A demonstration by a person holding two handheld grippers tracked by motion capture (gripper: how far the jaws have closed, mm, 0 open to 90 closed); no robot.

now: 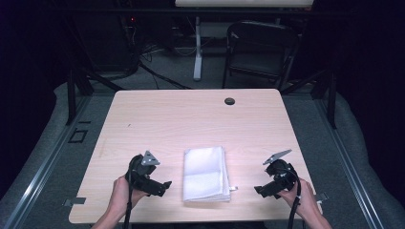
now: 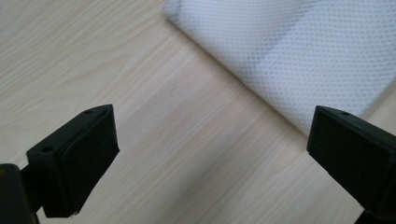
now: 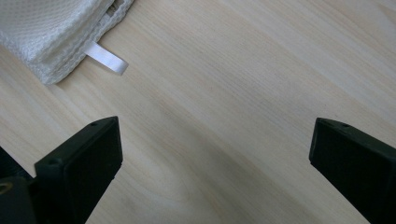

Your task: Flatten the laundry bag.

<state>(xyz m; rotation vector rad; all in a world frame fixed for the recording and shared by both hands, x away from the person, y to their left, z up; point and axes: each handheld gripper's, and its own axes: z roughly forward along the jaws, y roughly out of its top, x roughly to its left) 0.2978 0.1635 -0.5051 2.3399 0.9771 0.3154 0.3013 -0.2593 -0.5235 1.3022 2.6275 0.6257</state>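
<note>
Your folded towel [image 1: 205,174] lies on the table [image 1: 191,114] near the middle of its near edge. Your left gripper [image 1: 165,186] sits just left of it and your right gripper [image 1: 260,190] to its right, both with jaws spread wide, holding nothing.

Towel [image 1: 205,174] between claws, on table [image 1: 191,119]

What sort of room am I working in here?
Probably a lab or recording studio rather than a home: a bare wooden table ringed by dark curtains and metal framing, with a folding chair behind it and a folded white towel laid out.
</note>
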